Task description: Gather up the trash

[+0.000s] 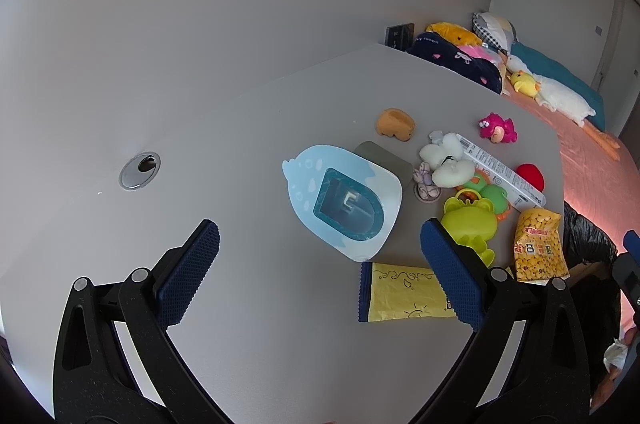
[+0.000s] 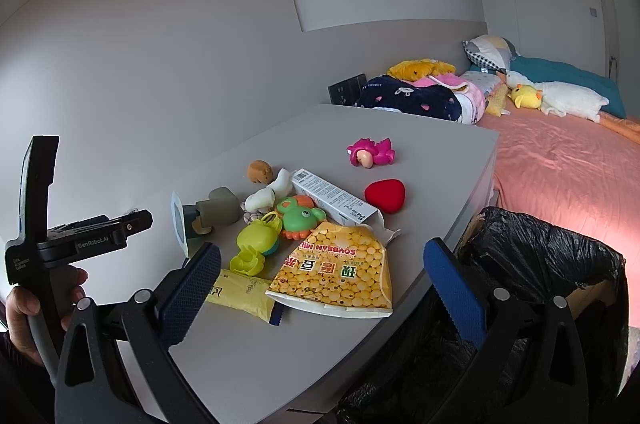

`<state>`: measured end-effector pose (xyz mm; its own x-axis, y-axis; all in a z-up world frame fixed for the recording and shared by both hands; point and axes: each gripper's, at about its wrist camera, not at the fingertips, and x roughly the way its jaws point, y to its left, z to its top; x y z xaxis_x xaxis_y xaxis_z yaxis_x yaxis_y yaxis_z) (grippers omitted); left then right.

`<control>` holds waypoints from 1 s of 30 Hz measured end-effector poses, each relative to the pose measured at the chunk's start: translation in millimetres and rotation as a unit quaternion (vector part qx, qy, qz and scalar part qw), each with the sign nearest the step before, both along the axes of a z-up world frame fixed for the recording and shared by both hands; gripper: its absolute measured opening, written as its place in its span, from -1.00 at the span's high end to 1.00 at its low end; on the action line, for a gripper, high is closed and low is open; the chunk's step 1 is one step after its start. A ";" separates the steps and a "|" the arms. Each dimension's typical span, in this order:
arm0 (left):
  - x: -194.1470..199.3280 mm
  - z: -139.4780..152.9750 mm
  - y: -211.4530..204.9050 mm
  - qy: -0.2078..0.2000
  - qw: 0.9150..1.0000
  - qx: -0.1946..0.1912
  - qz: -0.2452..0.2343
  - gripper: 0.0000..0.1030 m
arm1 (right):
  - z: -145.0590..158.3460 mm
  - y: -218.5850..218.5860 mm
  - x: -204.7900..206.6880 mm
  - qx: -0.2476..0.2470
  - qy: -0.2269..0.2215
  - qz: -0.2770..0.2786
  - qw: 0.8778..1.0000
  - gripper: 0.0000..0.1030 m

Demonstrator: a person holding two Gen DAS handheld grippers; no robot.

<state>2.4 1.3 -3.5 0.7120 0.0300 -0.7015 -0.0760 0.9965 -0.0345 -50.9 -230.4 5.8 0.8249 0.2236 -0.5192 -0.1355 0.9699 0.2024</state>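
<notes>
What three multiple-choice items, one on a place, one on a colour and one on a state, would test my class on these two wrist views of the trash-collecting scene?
1. Where does the black-lined bin stand?
A. On the table
B. Beside the table edge, near the bed
C. On the bed

2. What colour is the heart-shaped object?
A. Red
B. Blue
C. White

3. How is the right claw held?
A. Shut on the soybean milk bag
B. Shut on nothing
C. Open and holding nothing

Answers:
1 B: the bin sits below the table corner, with the pink bedcover behind it.
2 A: it shows plain red beside the white carton.
3 C: its blue pads stand wide apart, and the soybean milk bag lies flat on the table.
</notes>
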 end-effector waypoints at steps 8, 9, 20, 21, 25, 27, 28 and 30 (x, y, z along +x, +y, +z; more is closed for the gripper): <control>-1.0 0.4 -2.3 -0.001 1.000 0.003 0.000 -0.88 | -0.5 -0.3 -0.5 0.001 0.001 0.000 1.000 -0.97; -0.9 0.3 -2.3 -0.001 1.000 0.003 0.001 -0.88 | -0.5 -0.1 0.1 0.001 0.001 0.000 1.000 -0.97; -1.4 -0.1 -3.5 -0.002 1.000 0.005 0.000 -0.88 | -1.7 -0.7 0.0 0.000 0.006 -0.001 1.000 -0.97; -1.2 -0.4 -3.5 -0.001 1.000 0.004 0.000 -0.88 | -1.7 -1.0 0.1 0.001 0.007 -0.001 1.000 -0.97; -2.0 -2.4 -5.2 0.001 1.000 0.005 -0.001 -0.88 | -1.1 -1.9 2.1 0.003 0.009 -0.003 1.000 -0.97; -2.4 -2.7 -5.0 0.001 1.000 0.005 -0.002 -0.88 | -1.0 -1.7 1.9 0.002 0.008 -0.003 1.000 -0.97; -2.9 -2.8 -4.5 0.001 1.000 0.004 -0.002 -0.88 | -1.2 -1.7 2.1 0.002 0.009 -0.003 1.000 -0.97; -2.5 -2.6 -5.0 0.001 1.000 0.004 -0.002 -0.88 | -1.2 -1.7 2.0 0.002 0.010 -0.003 1.000 -0.97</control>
<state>-0.1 -3.7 -6.1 0.7107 0.0336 -0.7026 -0.0728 0.9970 -0.0259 -48.9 -232.2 4.5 0.8153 0.2217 -0.5349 -0.1265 0.9697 0.2091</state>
